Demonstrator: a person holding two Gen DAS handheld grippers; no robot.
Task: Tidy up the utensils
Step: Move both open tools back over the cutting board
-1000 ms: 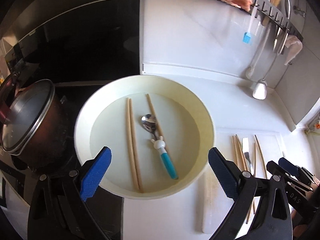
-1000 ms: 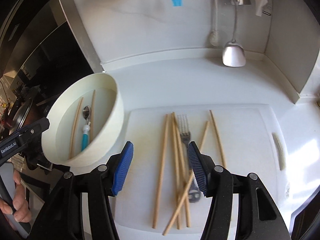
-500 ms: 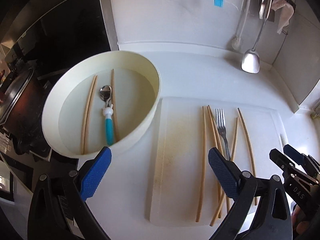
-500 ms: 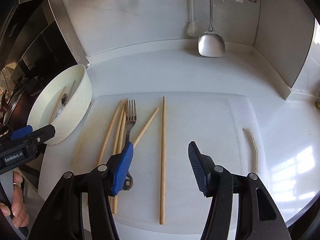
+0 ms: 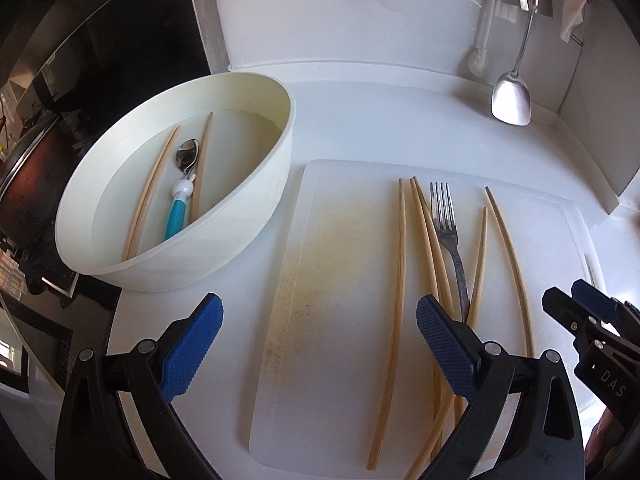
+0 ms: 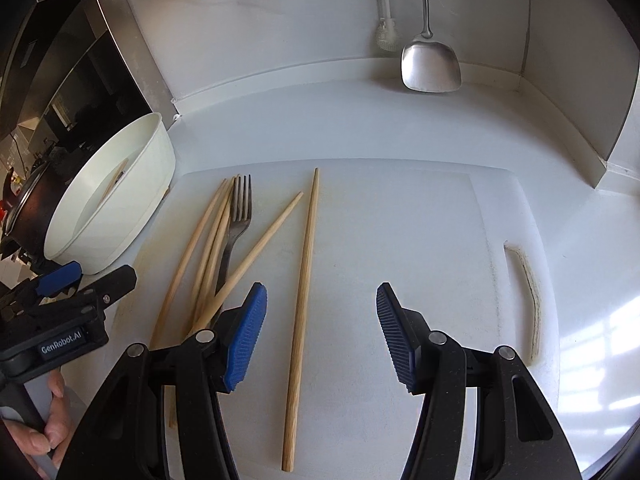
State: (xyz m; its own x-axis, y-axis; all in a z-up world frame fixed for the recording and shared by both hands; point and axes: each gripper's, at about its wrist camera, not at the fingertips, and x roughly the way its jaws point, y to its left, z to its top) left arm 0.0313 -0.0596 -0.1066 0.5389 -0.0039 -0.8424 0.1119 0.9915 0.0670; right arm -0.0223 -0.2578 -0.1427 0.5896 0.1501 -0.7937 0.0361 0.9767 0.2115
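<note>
Right claw (image 6: 320, 332) agape, straddling lone chopstick (image 6: 305, 280); board (image 6: 400, 240) right half bare.

cream bowl (image 5: 260, 216); tan chopsticks (image 5: 394, 292); teal-handled spoon (image 5: 178, 216)

Eight chopsticks (image 5: 400, 280), one fork (image 5: 448, 224), one spoon (image 5: 182, 188).

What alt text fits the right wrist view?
The right gripper hangs open over a white cutting board, one chopstick lying between its fingers. Left of it lie four more chopsticks and a fork; a white bowl sits at the board's left edge.
</note>
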